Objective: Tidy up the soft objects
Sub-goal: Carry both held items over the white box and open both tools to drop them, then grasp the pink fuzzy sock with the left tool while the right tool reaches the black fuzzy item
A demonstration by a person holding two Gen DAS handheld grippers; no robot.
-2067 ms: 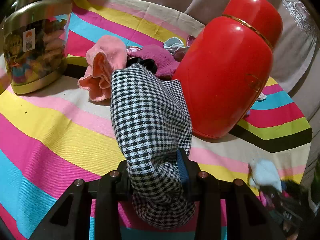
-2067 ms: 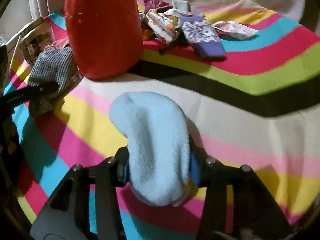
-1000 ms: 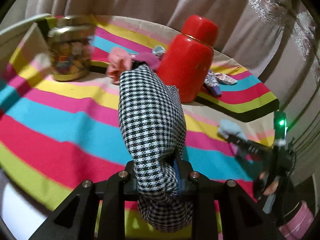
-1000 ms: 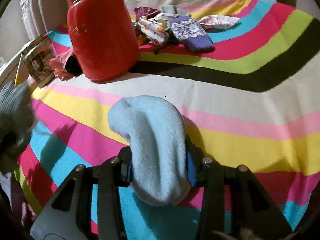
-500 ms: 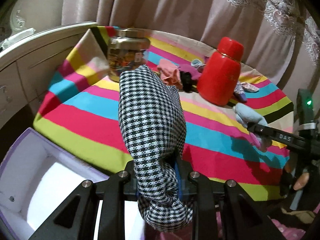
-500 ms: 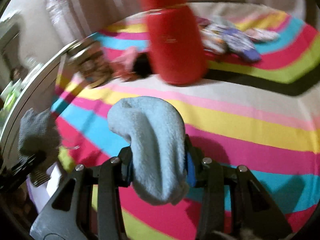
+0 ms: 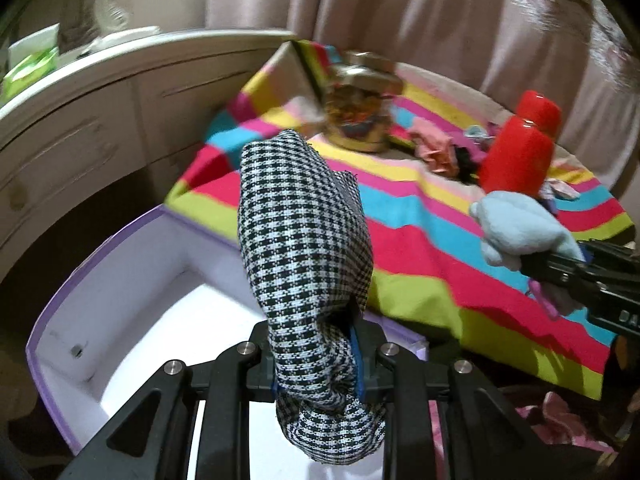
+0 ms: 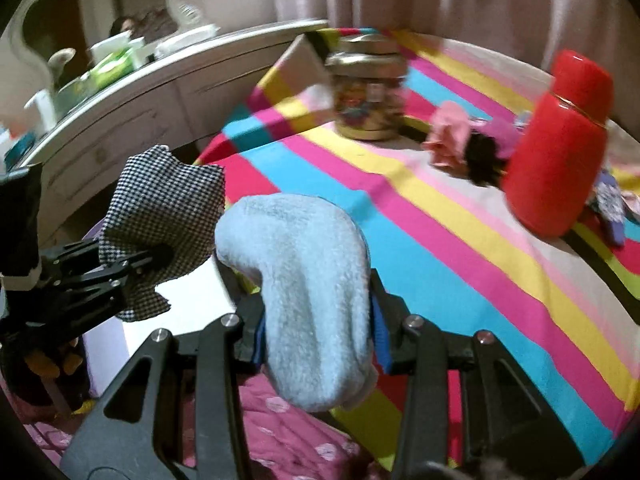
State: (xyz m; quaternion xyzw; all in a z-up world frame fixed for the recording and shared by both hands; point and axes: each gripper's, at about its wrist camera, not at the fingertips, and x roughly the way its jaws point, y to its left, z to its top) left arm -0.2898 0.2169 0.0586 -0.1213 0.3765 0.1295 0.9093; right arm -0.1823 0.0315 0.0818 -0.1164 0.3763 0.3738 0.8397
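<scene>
Clearly both pairs of jaws are clamped on fabric. The left gripper pinches a checked cloth low down, so most of it stands up in a loose fold above the jaws, over the white box beside the striped worktop. The right gripper squeezes a blue sock near its cuff end (the toe flops forward), just short of that box. Both are light, limp and compressible; they should not slip from the pads, and a mid-body pinch suffices. Once let go they will likely drop in a heap. More soft things, blurred, lie by the red flask.
</scene>
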